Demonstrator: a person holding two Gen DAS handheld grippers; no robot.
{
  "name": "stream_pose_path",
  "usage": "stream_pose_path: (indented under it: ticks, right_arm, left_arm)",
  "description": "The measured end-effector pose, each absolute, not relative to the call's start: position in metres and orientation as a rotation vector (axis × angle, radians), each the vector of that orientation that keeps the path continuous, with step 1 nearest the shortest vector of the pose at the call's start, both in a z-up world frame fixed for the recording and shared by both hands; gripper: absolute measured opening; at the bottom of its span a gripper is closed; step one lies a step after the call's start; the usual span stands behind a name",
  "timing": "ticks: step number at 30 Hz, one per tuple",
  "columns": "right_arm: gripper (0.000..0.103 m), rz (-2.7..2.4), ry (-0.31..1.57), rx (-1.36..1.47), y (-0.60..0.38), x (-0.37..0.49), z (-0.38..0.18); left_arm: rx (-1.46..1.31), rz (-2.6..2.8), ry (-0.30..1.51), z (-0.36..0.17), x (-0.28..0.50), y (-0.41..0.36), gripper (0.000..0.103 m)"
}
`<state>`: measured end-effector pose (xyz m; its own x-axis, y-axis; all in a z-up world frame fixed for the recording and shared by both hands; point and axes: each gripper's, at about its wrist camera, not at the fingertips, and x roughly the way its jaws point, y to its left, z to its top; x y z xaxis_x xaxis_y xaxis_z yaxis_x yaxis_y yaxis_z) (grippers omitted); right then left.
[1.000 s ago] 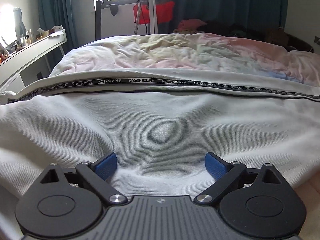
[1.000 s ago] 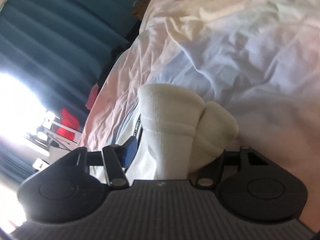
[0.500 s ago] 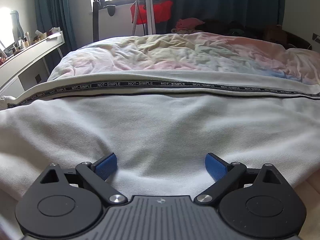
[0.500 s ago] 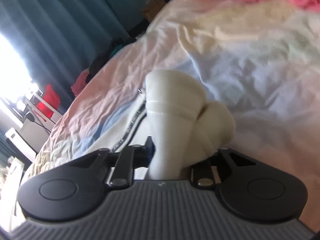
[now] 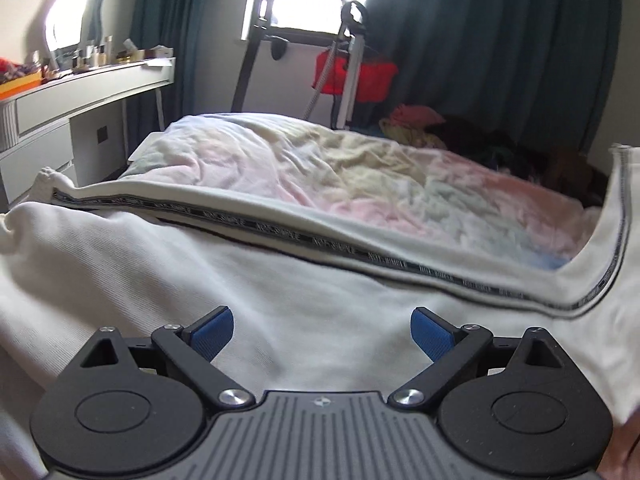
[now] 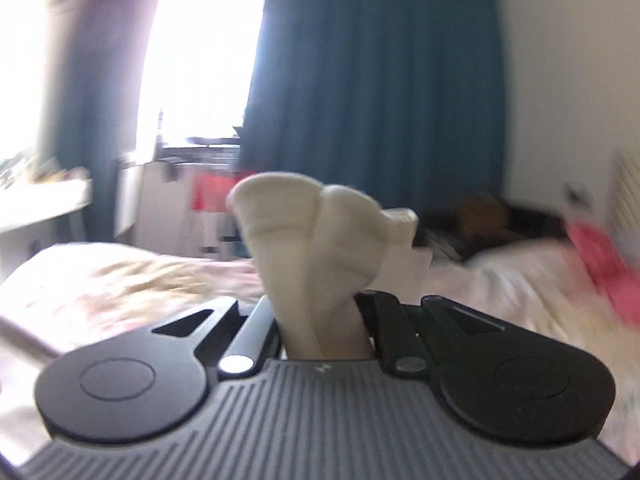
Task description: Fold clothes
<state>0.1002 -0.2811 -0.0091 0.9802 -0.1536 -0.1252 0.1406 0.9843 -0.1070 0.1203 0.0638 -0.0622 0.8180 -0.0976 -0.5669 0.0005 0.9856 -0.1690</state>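
White trousers [image 5: 280,312] lie spread over the bed [image 5: 340,176], one end lifted.

Left gripper [image 5: 322,334] rests on the cloth, fingers wide apart; right gripper [image 6: 320,320] pinches bunched cuffs [image 6: 316,224], blurry, probably the trouser ends.

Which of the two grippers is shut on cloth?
The right gripper: it pinches the cream garment's bunched cuff. The left gripper hovers over the garment with blue fingers spread apart.

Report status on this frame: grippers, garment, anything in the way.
Left gripper open, low over white garment spread on the bed. Right gripper shut on bunched cuff end, lifted. Nothing in the way.
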Motion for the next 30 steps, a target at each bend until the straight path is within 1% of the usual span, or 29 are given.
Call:
stream_pose_path:
  ticks: [3, 6, 8, 11, 13, 17, 20, 22, 23, 24, 25, 27, 29, 30]
  right_arm:
    - [0.011, -0.015, 0.148, -0.234, -0.213, 0.1, -0.029]
    - [0.01, 0.139, 0.236, -0.415, -0.15, 0.101, -0.075]
    - [0.011, 0.239, 0.335, -0.515, -0.122, 0.1, -0.111]
    - [0.011, 0.25, 0.373, -0.598, -0.109, 0.098, -0.14]
    - [0.011, 0.249, 0.381, -0.567, -0.113, 0.102, -0.136]
    - [0.011, 0.265, 0.33, -0.509, -0.103, 0.107, -0.107]
    - [0.012, 0.318, 0.359, -0.512, -0.082, 0.11, -0.109]
    - [0.015, 0.345, 0.394, -0.498, -0.079, 0.112, -0.119]
    - [0.019, 0.36, 0.41, -0.488, -0.081, 0.111, -0.121]
    - [0.027, 0.375, 0.425, -0.478, -0.083, 0.11, -0.122]
    - [0.031, 0.4, 0.443, -0.459, -0.086, 0.108, -0.12]
    - [0.061, 0.46, 0.483, -0.409, -0.092, 0.103, -0.113]
    - [0.075, 0.566, 0.538, -0.317, -0.102, 0.094, -0.103]
    - [0.077, 0.612, 0.562, -0.27, -0.108, 0.089, -0.098]
  left_arm:
    - [-0.232, -0.028, 0.584, -0.053, 0.121, 0.081, 0.096]
    - [-0.308, -0.015, 0.597, -0.051, 0.122, 0.098, 0.096]
    - [-0.358, -0.012, 0.616, -0.053, 0.124, 0.107, 0.097]
    - [-0.406, -0.007, 0.626, -0.057, 0.125, 0.117, 0.097]
    - [-0.425, -0.002, 0.627, -0.059, 0.128, 0.122, 0.097]
    - [-0.443, -0.005, 0.624, -0.061, 0.136, 0.126, 0.097]
    - [-0.446, -0.013, 0.637, -0.064, 0.138, 0.126, 0.096]
    - [-0.459, -0.025, 0.656, -0.067, 0.138, 0.125, 0.095]
    - [-0.463, -0.035, 0.663, -0.068, 0.138, 0.125, 0.094]
    - [-0.465, -0.044, 0.669, -0.068, 0.138, 0.125, 0.094]
    - [-0.46, -0.051, 0.668, -0.067, 0.137, 0.123, 0.094]
    - [-0.442, -0.064, 0.659, -0.065, 0.136, 0.12, 0.093]
    - [-0.427, -0.078, 0.651, -0.062, 0.133, 0.117, 0.091]
    - [-0.42, -0.085, 0.647, -0.06, 0.132, 0.116, 0.09]
